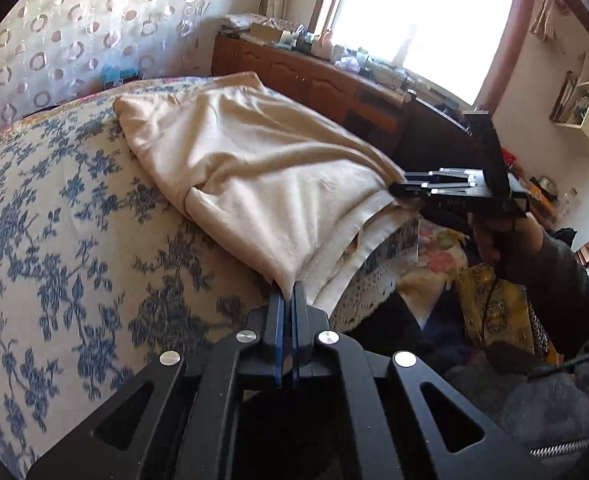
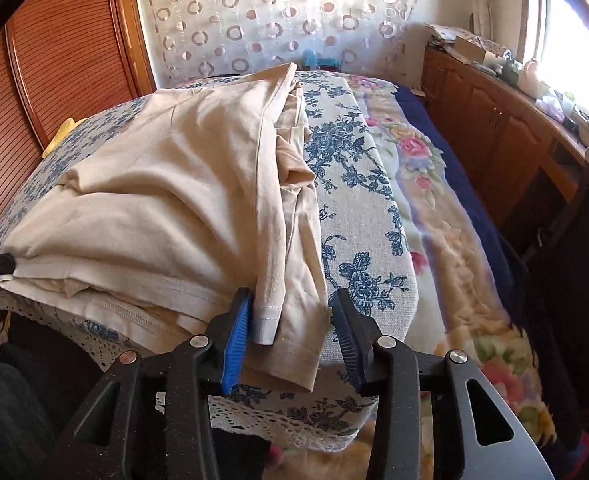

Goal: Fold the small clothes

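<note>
A home bedroom: a bed (image 2: pixel 358 168) under a blue-flowered cover, a ring-patterned curtain (image 2: pixel 278 12), a cluttered wooden cabinet (image 2: pixel 506 128) below a sunny window (image 1: pixel 422 16).

The cream garment (image 2: pixel 166 200) in front of me is soft, matt knit cloth, finely ribbed, with stitched hems along its edges. It lies on a bed cover (image 1: pixel 54 216) of coarser woven cloth printed with blue flowers and edged in openwork lace. Beside that, the floral blanket (image 2: pixel 454 240) looks thick and fuzzy. My left gripper (image 1: pixel 289 292) and right gripper (image 2: pixel 294 320) are matt black hard plastic with shiny round metal pins, and my pads (image 2: pixel 236 340) are ridged blue rubber. The cabinet (image 2: pixel 506 128) is glossy brown wood, and the curtain (image 2: pixel 254 12) is thin, sheer fabric.
</note>
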A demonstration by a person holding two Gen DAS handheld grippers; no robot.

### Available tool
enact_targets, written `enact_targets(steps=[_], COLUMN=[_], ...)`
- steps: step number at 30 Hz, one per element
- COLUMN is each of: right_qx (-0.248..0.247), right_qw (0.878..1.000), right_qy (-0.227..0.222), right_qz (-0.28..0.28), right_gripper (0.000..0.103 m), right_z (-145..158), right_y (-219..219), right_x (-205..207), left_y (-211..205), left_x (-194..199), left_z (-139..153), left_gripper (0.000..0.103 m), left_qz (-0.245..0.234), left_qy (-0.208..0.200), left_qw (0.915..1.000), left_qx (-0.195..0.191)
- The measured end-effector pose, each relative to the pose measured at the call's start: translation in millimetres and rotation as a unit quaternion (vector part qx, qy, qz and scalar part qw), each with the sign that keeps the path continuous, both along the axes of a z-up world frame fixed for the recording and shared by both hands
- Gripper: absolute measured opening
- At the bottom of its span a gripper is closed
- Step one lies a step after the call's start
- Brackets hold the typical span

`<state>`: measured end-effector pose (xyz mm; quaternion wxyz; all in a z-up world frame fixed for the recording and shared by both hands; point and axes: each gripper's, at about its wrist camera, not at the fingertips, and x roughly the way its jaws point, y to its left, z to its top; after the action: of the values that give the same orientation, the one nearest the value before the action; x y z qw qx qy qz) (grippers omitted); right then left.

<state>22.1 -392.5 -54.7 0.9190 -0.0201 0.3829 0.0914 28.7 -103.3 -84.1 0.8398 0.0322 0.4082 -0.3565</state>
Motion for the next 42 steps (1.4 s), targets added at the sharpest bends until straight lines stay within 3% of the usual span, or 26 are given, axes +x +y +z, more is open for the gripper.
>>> enact_targets(steps=[3,7,9,10,14,18,20,24,27,30,32,34,38,40,42], right_qx=[-0.001,-0.004,-0.005,-0.002,0.022,0.082,0.104,0.095,0.078,0.060,0.050,0.034,0.016,0.013,0.016], right_qw=[1.000,1.000,1.000,0.999,0.998,0.993,0.989,0.985,0.987,0.992,0.995,0.998,0.998,0.996,0.996], right_qy=[-0.005,-0.008,-0.007,-0.005,0.003,-0.043,-0.077,-0.123,-0.123,-0.090,-0.065,-0.043,-0.062,-0.084,-0.090], right_qz=[0.000,0.014,0.025,0.033,0.066,0.078,0.078,0.081,0.075,0.060,0.049,0.039,0.002,-0.010,-0.003], right_gripper=[0.043,0.042,0.027,0.009,0.006,0.006,0.006,0.006,0.006,0.006,0.006,0.007,0.040,0.050,0.051], right_z=[0,-1,-1,0,7,50,80,126,140,130,116,103,99,105,106], right_y=[0,4,5,6,4,-13,-20,-7,9,24,31,36,31,25,25], right_x=[-1,-3,-4,-5,-4,7,25,87,148,210,244,267,284,278,263], left_y=[-1,-1,0,1,7,17,20,26,29,31,32,35,32,28,24], left_x=[0,1,6,10,35,83,116,185,233,269,284,289,281,278,276], left_z=[-4,9,20,24,47,76,87,92,81,63,55,50,37,29,21], left_gripper=[0.003,0.003,0.003,0.003,0.003,0.003,0.003,0.003,0.003,0.004,0.012,0.043,0.061,0.066,0.066], left_qz=[-0.002,-0.005,-0.002,0.000,0.013,0.045,0.069,0.114,0.143,0.159,0.164,0.160,0.127,0.117,0.107], left_qy=[0.007,-0.008,-0.015,-0.017,-0.031,-0.060,-0.082,-0.090,-0.079,-0.067,-0.059,-0.056,-0.046,-0.034,-0.020], left_qw=[1.0000,0.9997,0.9992,0.9989,0.9971,0.9941,0.9918,0.9879,0.9860,0.9849,0.9846,0.9856,0.9909,0.9924,0.9939], left_qx=[0.004,-0.023,-0.038,-0.045,-0.069,-0.079,-0.071,-0.054,-0.031,-0.006,0.007,0.001,0.006,0.016,0.021])
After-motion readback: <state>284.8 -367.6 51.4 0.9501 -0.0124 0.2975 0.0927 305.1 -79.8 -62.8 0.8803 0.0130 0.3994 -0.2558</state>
